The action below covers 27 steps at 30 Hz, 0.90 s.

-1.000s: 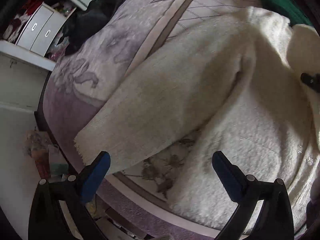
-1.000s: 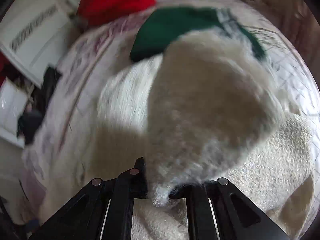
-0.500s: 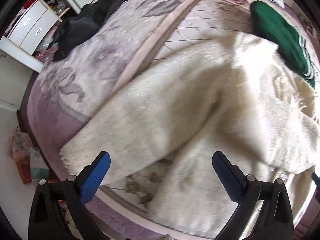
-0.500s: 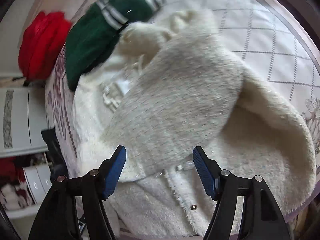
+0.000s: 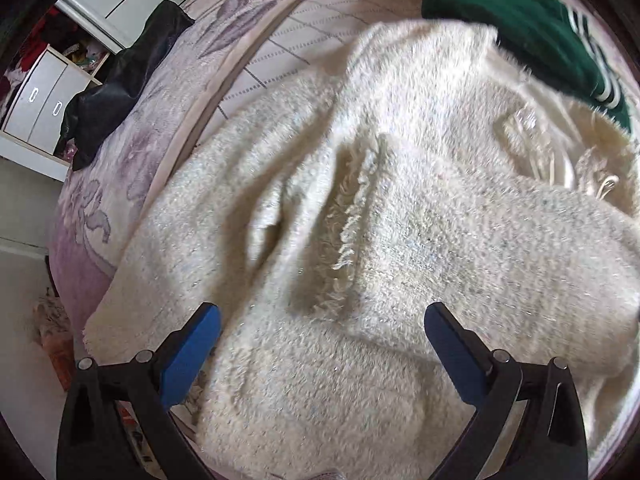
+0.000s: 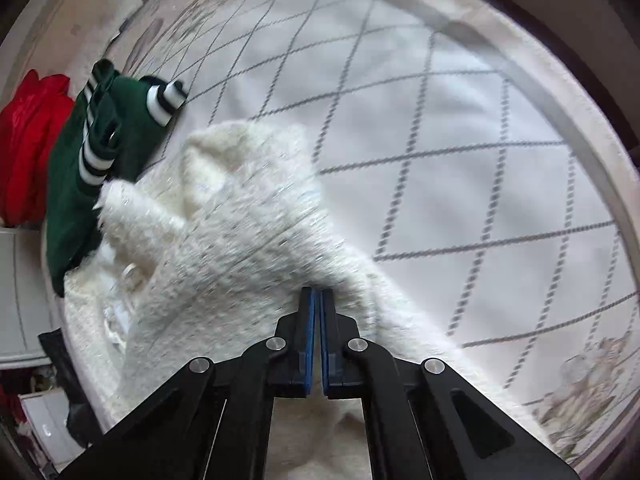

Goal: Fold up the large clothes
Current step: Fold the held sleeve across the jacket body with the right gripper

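Lying lengthwise beneath my gaping, empty left gripper (image 5: 320, 354): cream fleece garment (image 5: 360, 220); right gripper (image 6: 316, 308) pinched closed, seemingly on its edge.

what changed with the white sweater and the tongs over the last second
The right tongs let go of the sweater fold they were gripping, opened, then closed again; they now look shut on nothing, above its edge. The released sleeve now lies folded across the sweater's body, beside the other sleeve. The left tongs moved in over the sweater. They stayed open and empty; the green garment stayed put.
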Tool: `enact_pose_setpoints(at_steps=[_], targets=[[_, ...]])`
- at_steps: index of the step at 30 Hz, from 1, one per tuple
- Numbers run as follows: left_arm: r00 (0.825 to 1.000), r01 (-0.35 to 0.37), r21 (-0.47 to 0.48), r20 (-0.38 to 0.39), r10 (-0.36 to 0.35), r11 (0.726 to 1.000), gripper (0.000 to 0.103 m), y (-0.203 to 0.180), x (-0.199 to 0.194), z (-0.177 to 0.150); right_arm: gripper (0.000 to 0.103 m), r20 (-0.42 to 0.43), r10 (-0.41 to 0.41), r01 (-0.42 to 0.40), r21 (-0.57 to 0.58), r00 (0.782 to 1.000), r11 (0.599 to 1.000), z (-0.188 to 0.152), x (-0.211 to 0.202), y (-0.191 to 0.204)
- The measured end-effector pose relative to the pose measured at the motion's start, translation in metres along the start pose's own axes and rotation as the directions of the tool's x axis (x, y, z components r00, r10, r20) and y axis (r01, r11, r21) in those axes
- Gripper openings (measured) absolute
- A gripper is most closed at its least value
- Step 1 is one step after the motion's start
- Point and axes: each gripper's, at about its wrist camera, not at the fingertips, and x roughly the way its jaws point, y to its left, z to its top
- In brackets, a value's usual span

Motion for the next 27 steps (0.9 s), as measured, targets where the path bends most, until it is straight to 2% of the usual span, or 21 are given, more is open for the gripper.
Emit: enact_pose_setpoints(at_steps=[2,4,6,7,8,10,12,13,15,16,18,20,21,22,23,24,25,27], targets=[[0.999,-0.036,-0.009,-0.029,0.036,0.999,0.103,-0.005,0.021,0.005,0.006,-0.062,0.046,-0.046,0.011,0.997,0.999,-0.001,-0.004,-0.008],[0.998,-0.036,-0.042,-0.061,0.034,0.998,0.103,-0.006,0.039,0.014,0.010,-0.076,0.083,-0.084,-0.019,0.994,0.996,-0.005,-0.016,-0.005],[0.997,-0.042,-0.077,-0.074,0.036,0.996,0.103,-0.006,0.054,0.025,0.034,-0.071,0.093,-0.098,-0.067,0.993,0.993,-0.012,-0.031,0.003],[0.997,-0.039,-0.094,-0.075,0.032,0.995,0.103,-0.007,0.061,0.033,0.053,-0.069,0.102,-0.108,-0.094,0.992,0.990,-0.015,-0.035,0.009],[0.996,-0.040,-0.102,-0.082,0.032,0.994,0.103,-0.007,0.064,0.039,0.058,-0.067,0.118,-0.126,-0.124,0.991,0.984,-0.016,-0.035,0.018],[0.997,-0.048,-0.096,-0.070,0.041,0.994,0.103,-0.011,0.065,0.052,0.058,-0.062,0.138,-0.148,-0.219,0.989,0.964,-0.016,-0.037,0.036],[0.997,-0.058,-0.076,-0.050,0.054,0.995,0.103,-0.015,0.062,0.063,0.058,-0.056,0.076,-0.091,-0.333,0.996,0.938,-0.012,-0.019,0.060],[0.998,-0.056,-0.075,-0.044,0.052,0.996,0.103,-0.015,0.061,0.065,0.058,-0.064,0.013,-0.036,-0.363,0.998,0.931,-0.006,-0.002,0.067],[0.998,-0.055,-0.069,-0.038,0.052,0.996,0.103,-0.015,0.058,0.067,0.047,-0.080,-0.065,0.035,-0.337,0.995,0.941,0.010,0.026,0.065],[0.998,-0.051,-0.073,-0.032,0.048,0.996,0.103,-0.014,0.054,0.066,0.046,-0.085,-0.060,0.031,-0.305,0.995,0.952,0.015,0.026,0.062],[0.998,-0.055,-0.079,0.007,0.055,0.995,0.103,-0.013,0.039,0.060,0.046,-0.085,-0.050,0.025,-0.273,0.995,0.962,0.016,0.008,0.063],[0.997,-0.063,-0.093,0.043,0.068,0.994,0.103,-0.008,0.022,0.047,0.047,-0.082,-0.046,0.020,-0.290,0.996,0.957,0.005,-0.018,0.061],[0.997,-0.058,-0.106,0.045,0.063,0.993,0.103,-0.005,0.017,0.040,0.047,-0.070,-0.088,0.061,-0.325,0.994,0.944,-0.003,-0.030,0.058],[0.998,-0.052,-0.119,0.040,0.057,0.992,0.103,-0.003,0.012,0.032,0.052,-0.053,-0.162,0.130,-0.378,0.985,0.916,-0.013,-0.038,0.055],[0.998,-0.040,-0.129,0.033,0.045,0.991,0.103,-0.002,0.007,0.023,0.057,-0.029,-0.242,0.207,-0.429,0.970,0.879,-0.021,-0.044,0.050],[0.999,-0.027,-0.132,0.025,0.031,0.991,0.103,-0.003,0.003,0.017,0.058,-0.001,-0.323,0.282,-0.485,0.946,0.828,-0.033,-0.048,0.043],[1.000,-0.015,-0.129,0.018,0.017,0.992,0.103,-0.004,-0.001,0.008,0.058,-0.002,-0.368,0.312,-0.529,0.930,0.789,-0.042,-0.048,0.036],[1.000,-0.002,-0.103,0.007,0.003,0.995,0.103,-0.016,-0.005,-0.006,0.058,-0.053,-0.418,0.304,-0.603,0.907,0.737,-0.059,-0.040,0.020]])
